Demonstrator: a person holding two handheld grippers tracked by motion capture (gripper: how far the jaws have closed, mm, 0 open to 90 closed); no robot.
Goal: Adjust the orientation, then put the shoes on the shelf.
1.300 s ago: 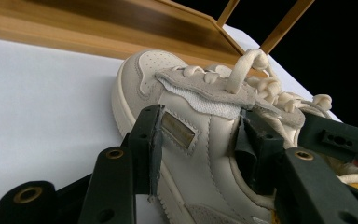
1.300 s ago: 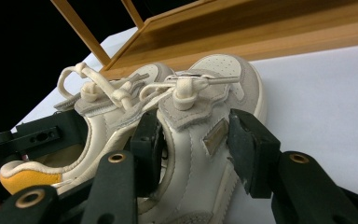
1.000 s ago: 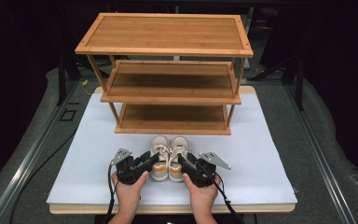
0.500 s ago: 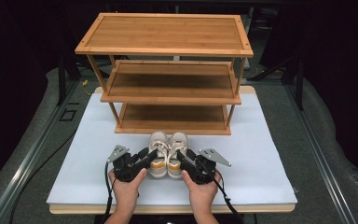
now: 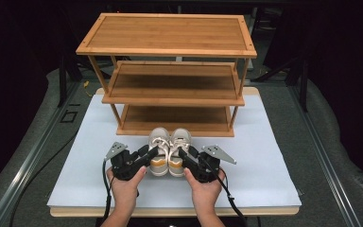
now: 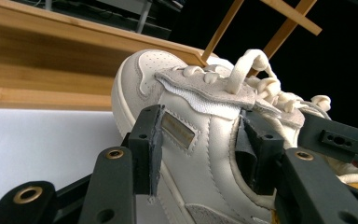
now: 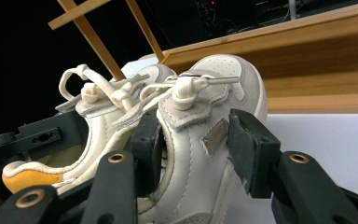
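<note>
Cream leather is what you are gripping on both sides: your left gripper (image 5: pixel 150 153) is clamping the left sneaker (image 5: pixel 158 150) and your right gripper (image 5: pixel 185 155) is clamping the right sneaker (image 5: pixel 178 149). In the left gripper view, one pad is pressing on the outer side of the left sneaker (image 6: pixel 200 140) beside its small gold label, and the other pad is sitting inside the shoe's opening, so the side wall is being pinched between them. In the right gripper view, the same is happening on the right sneaker (image 7: pixel 205 140): one pad is lying against the outer side next to the gold label, the other is inside the collar.

The two sneakers are staying side by side, touching each other, with the toes pointing to the far edge of the table and the orange heel parts facing you. They are sitting near the middle of the white table top (image 5: pixel 274 179), closer to its near edge, just in front of the lowest board of the bamboo shoe rack (image 5: pixel 170 52). The rack is standing at the far edge of the table, with three boards.

Your left hand (image 5: pixel 125 182) and your right hand (image 5: pixel 205 184) are coming in over the near edge, each one holding its gripper from behind.
</note>
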